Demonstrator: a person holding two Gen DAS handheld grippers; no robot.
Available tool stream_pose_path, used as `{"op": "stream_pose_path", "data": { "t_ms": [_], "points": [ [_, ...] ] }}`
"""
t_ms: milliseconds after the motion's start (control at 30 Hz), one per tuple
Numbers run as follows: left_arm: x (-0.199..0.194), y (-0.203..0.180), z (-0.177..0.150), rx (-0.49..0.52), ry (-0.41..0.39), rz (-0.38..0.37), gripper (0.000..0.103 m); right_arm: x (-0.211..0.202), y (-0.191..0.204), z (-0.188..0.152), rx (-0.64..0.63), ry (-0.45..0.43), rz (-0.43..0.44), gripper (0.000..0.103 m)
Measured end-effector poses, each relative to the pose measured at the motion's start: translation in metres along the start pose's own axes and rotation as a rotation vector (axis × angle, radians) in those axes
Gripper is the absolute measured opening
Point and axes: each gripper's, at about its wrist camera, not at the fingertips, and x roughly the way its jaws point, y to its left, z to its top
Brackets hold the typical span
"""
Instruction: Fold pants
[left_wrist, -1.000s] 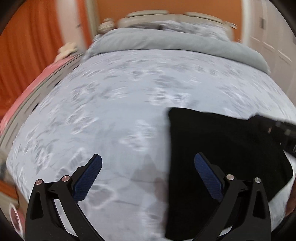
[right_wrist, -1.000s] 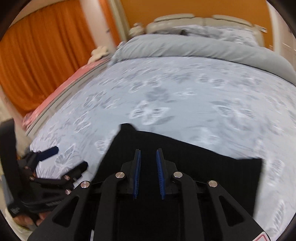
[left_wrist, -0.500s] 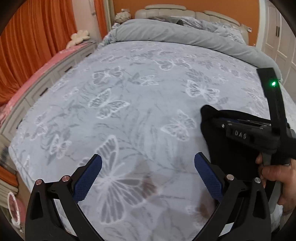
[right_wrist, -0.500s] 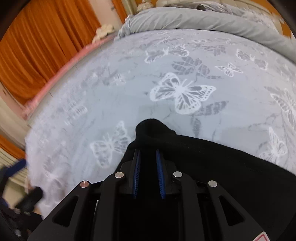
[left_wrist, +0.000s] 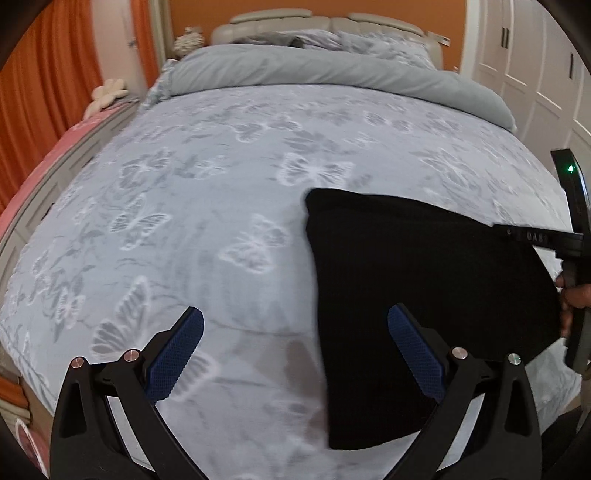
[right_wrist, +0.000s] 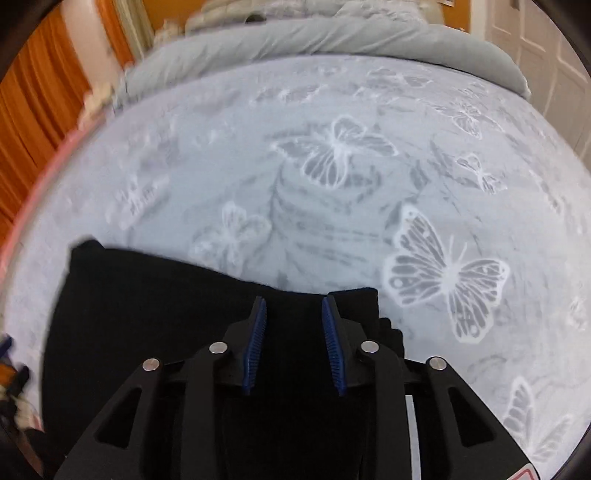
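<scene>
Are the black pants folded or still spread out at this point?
Folded. The black pants lie as a compact block on the butterfly bedspread, with stacked layered edges showing at the right corner in the right wrist view.

Bedspread (left_wrist: 229, 192) lies bare left of and beyond the pants (left_wrist: 424, 280); rolled duvet (left_wrist: 332, 74) blocks the far end.

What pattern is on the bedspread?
White and grey butterflies on the pale grey bedspread, clearest in the right wrist view.

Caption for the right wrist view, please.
Right gripper, jaws opening, over folded black pants lying on a butterfly-print bedspread.
</scene>
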Motion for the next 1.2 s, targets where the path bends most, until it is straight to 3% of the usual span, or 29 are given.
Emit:
{"op": "stream_pose_path", "data": {
  "t_ms": [100,267,333,400,500,667,767,800,867,900,933,967,1033,1133,1200],
  "points": [
    [0.001,-0.019,0.0,0.027,-0.002,0.0,0.098,-0.047,0.005,-0.01,-0.031,-0.096,0.002,0.029],
    [-0.003,-0.042,-0.004,0.076,-0.026,-0.022,0.098,-0.1,-0.001,-0.061,-0.163,-0.089,0.05,0.029],
    [0.0,-0.05,-0.007,0.106,-0.021,-0.011,0.098,-0.098,-0.012,-0.082,-0.168,-0.044,0.061,0.029],
    [0.008,-0.057,-0.012,0.131,0.002,-0.009,0.098,-0.068,-0.024,-0.104,-0.188,0.075,0.022,0.031],
    [0.024,-0.069,-0.023,0.177,0.055,0.006,0.098,-0.075,-0.032,-0.109,-0.19,0.051,0.068,0.032],
    [0.018,-0.08,-0.023,0.221,-0.007,0.062,0.098,-0.094,-0.05,-0.106,-0.048,0.024,0.201,0.035],
    [0.017,-0.085,-0.023,0.228,-0.01,0.051,0.098,-0.089,-0.047,-0.102,-0.023,0.043,0.257,0.044],
    [0.018,-0.087,-0.023,0.231,-0.008,0.05,0.098,-0.086,-0.043,-0.102,-0.032,0.052,0.25,0.055],
    [0.018,-0.09,-0.023,0.235,-0.005,0.05,0.098,-0.078,-0.034,-0.105,-0.063,0.078,0.218,0.058],
    [0.017,-0.091,-0.023,0.237,-0.005,0.045,0.098,-0.075,-0.03,-0.108,-0.075,0.076,0.197,0.055],
    [0.016,-0.091,-0.022,0.237,-0.005,0.038,0.098,-0.074,-0.028,-0.109,-0.087,0.07,0.18,0.032],
    [0.015,-0.092,-0.021,0.235,-0.004,0.031,0.098,-0.075,-0.026,-0.11,-0.101,0.058,0.176,0.032],
    [0.012,-0.091,-0.021,0.227,0.0,0.017,0.098,-0.091,-0.022,-0.107,-0.104,0.015,0.234,0.009],
    [0.005,-0.088,-0.021,0.221,-0.011,0.008,0.098,-0.134,-0.026,-0.1,-0.08,-0.089,0.357,0.009],
    [0.002,-0.085,-0.022,0.218,-0.021,0.01,0.098,-0.134,-0.032,-0.1,-0.089,-0.076,0.291,0.01]
  ]
}}
